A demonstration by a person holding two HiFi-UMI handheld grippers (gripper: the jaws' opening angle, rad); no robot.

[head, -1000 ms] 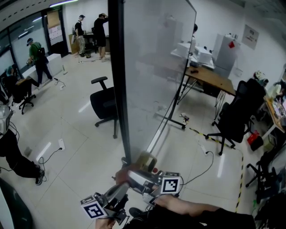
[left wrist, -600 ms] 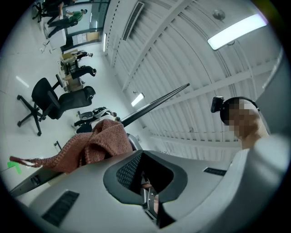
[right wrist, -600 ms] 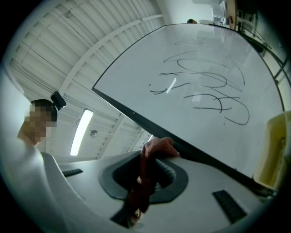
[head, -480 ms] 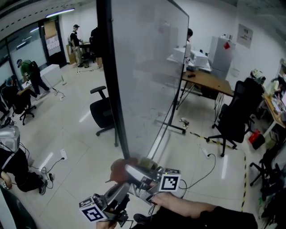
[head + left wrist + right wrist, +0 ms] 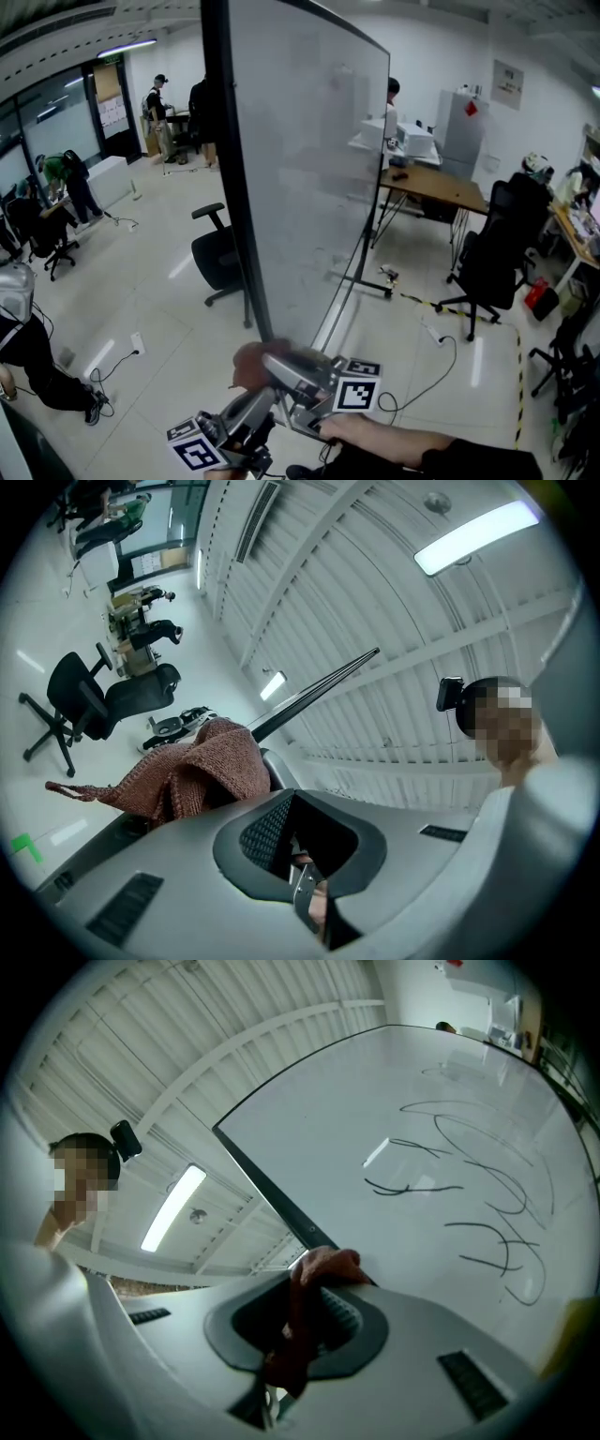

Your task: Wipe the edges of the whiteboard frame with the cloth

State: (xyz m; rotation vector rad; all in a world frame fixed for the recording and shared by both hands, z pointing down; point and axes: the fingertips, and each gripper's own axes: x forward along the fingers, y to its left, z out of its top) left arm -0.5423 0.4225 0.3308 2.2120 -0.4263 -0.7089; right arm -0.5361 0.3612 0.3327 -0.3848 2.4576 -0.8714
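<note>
Cloth (image 5: 251,361) has shifted along the black whiteboard frame (image 5: 230,187) above glossy floor (image 5: 159,291).

Glossy pale floor (image 5: 159,300), black office chair (image 5: 217,255), wooden desk (image 5: 436,185) (perhaps cluttered).

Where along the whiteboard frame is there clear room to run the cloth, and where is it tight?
The whiteboard frame is bare from the cloth to the top, with open floor left of it up to the office chair. It is crowded at the bottom: the right gripper and left gripper bunch there.
</note>
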